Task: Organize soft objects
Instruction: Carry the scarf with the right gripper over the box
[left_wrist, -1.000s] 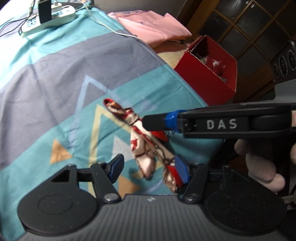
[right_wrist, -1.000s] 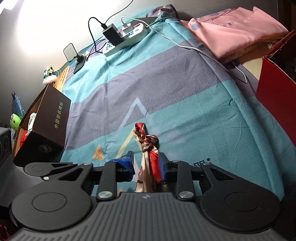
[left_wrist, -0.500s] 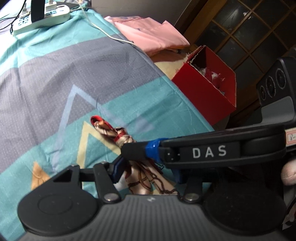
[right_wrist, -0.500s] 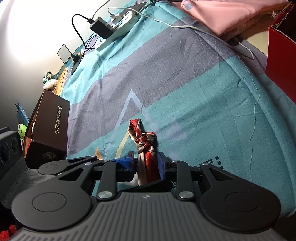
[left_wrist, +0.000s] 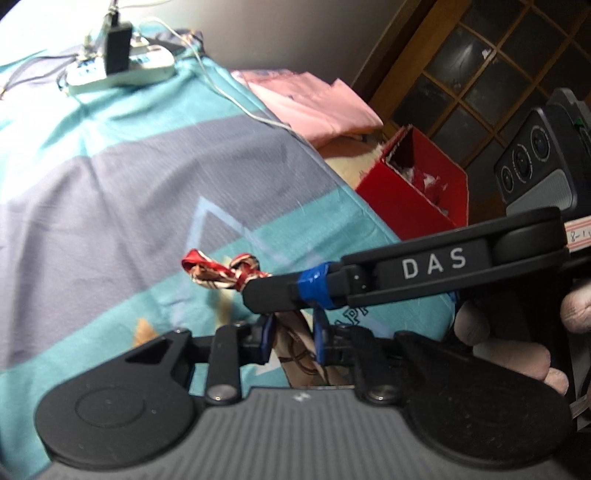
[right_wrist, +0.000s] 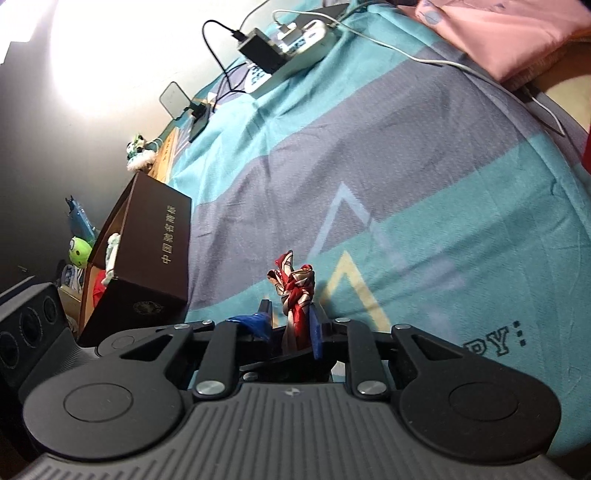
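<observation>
A knotted red, white and beige patterned scarf (left_wrist: 221, 271) is held up off the teal and grey bedsheet (left_wrist: 147, 177). My left gripper (left_wrist: 291, 332) is shut on the scarf's lower part. My right gripper (right_wrist: 291, 326) is shut on the scarf (right_wrist: 295, 291) just below its knot; its finger (left_wrist: 280, 291) crosses the left wrist view from the right, marked DAS. The scarf's tail is hidden behind the gripper bodies.
A red open box (left_wrist: 417, 188) with scraps stands off the bed's right edge. A brown box (right_wrist: 147, 258) sits at the left edge, with toys beside it. A power strip with cables (right_wrist: 288, 55) and folded pink cloth (left_wrist: 314, 103) lie at the far end.
Both grippers have closed on the scarf and lifted it off the sheet. The left gripper was open a second ago. The views have tilted and risen.
</observation>
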